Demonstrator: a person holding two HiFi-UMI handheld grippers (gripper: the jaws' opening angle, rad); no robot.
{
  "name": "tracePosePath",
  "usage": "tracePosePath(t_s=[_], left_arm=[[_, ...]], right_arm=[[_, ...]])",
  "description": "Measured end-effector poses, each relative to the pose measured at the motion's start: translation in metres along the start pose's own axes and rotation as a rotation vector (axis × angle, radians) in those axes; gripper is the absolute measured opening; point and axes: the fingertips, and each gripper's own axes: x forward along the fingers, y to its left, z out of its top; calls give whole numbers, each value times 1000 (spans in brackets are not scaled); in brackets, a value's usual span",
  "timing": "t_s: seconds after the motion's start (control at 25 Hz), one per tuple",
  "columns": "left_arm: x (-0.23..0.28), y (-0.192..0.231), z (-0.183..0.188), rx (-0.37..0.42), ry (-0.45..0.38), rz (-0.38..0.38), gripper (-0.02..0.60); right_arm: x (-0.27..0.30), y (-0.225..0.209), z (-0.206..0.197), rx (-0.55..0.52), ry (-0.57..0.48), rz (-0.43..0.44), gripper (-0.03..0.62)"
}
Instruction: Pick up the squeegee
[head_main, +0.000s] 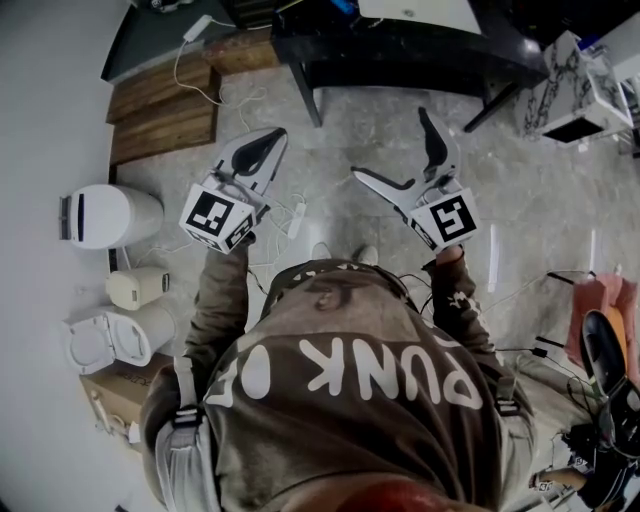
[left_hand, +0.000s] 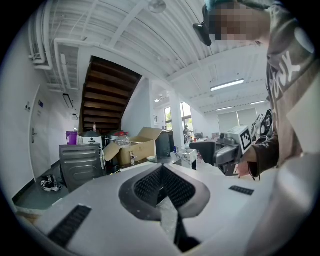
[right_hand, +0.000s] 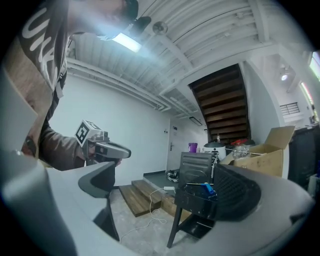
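The pickup has not begun, as far as these views show: neither tool carries anything and both hang in the air in front of the person's chest. In the head view the left gripper (head_main: 272, 140) sits at about 10 o'clock from the picture's middle, its jaws pressed together with nothing between them, which its own view confirms (left_hand: 161, 170). The right gripper (head_main: 390, 145) sits at about 1 o'clock, jaws spread wide and empty; its own view looks through that gap (right_hand: 160, 187) at open floor (right_hand: 145, 220) and the dark bench (right_hand: 197, 205). That bench (head_main: 400, 55) stands at 12 o'clock in the head view, well apart from both tools, with wooden steps (head_main: 160, 115) at 10 o'clock and a loose cable (head_main: 292, 215) on the floor between the two tools. No squeegee can be made out for certain. A small blue item (right_hand: 206, 188) lies on the near edge of the bench, at about 4 o'clock in the right gripper view, and may be it, but it is too small to tell. Left to do, by my reading: step toward the bench, bring the spread jaws around the handle, clamp, and lift.
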Motion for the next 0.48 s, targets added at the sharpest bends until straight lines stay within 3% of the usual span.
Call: tracePosePath(t_s=[0.48], left_arm=[[13, -29, 8, 13, 5, 43, 3]], right_arm=[[-34, -17, -4, -9, -5, 34, 597]])
